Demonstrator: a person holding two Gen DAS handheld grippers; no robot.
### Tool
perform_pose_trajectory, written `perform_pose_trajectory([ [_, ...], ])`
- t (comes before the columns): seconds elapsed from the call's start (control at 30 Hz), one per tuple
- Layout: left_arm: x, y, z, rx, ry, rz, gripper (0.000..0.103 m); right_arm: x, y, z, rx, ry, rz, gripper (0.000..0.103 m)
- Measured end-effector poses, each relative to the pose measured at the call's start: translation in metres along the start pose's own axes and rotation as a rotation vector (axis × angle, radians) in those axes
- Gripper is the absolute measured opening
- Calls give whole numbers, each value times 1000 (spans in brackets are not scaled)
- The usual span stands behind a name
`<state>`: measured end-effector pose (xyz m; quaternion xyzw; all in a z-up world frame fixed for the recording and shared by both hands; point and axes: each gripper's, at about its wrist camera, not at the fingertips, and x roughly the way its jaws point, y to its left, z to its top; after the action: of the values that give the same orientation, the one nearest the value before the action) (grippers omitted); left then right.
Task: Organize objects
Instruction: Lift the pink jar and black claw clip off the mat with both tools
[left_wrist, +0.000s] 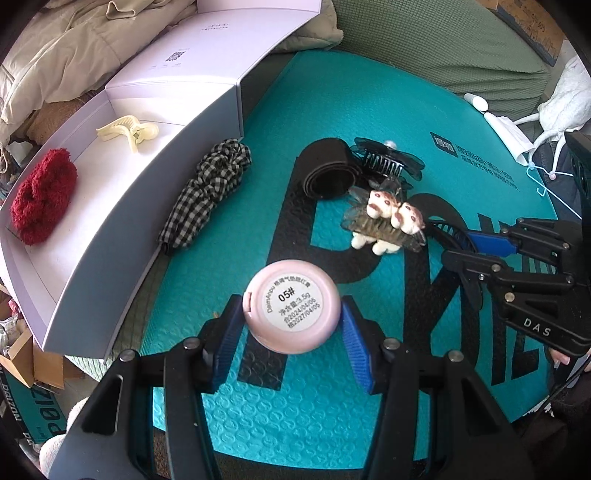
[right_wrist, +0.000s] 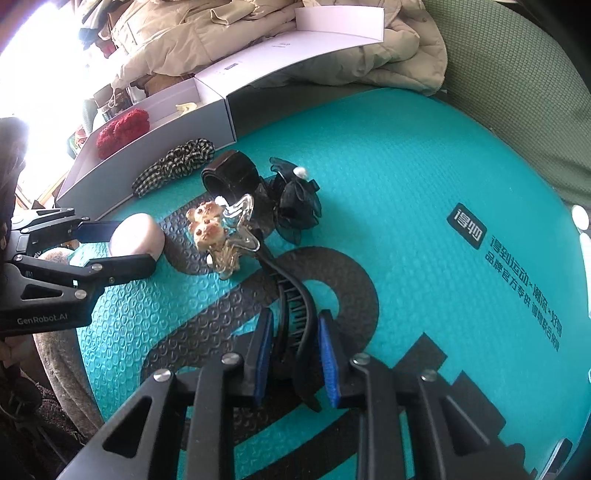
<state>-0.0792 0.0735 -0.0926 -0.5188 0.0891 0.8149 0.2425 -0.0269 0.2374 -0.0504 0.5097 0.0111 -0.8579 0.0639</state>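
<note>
Pink round compact (left_wrist: 291, 307) on teal mat (left_wrist: 229, 417), label side up, sitting between fingers of left gripper (left_wrist: 291, 332). Left pad touching the rim, right pad just beside it with a sliver of gap; not clamped, so counted as released. Smooth round edge, likely to squirt out or flip if closed off-centre. Black hair claw (right_wrist: 295, 325) lying between right gripper (right_wrist: 295, 354) pads, gaps on both sides, also unclenched. Curved claw may twist or snag bear clip (right_wrist: 212, 229) touching its far end and drag it along. White box (left_wrist: 110, 229) near left, holding red scrunchie (left_wrist: 42, 199) and cream clip (left_wrist: 129, 131); checked scrunchie (left_wrist: 207, 195) just outside.
</note>
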Motion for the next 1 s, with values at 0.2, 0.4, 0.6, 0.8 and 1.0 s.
perform_pose_trajectory([
  [0.2,-1,-9,-10,23,-23,25,53,-2,2,-8,2,-15,-14,25],
  [0.4,2,-17,-11,54,-62,41,64,0,9,-12,-24,-54,-43,38],
  [0.6,2,-20,-10,69,-72,53,63,-2,8,-15,-9,-78,-43,36],
  [0.8,-1,-23,-10,81,-83,37,50,-5,-1,-18,19,-98,-30,20],
  [1.0,-6,-20,-10,51,-50,21,50,-6,-7,-16,53,-78,-26,19],
])
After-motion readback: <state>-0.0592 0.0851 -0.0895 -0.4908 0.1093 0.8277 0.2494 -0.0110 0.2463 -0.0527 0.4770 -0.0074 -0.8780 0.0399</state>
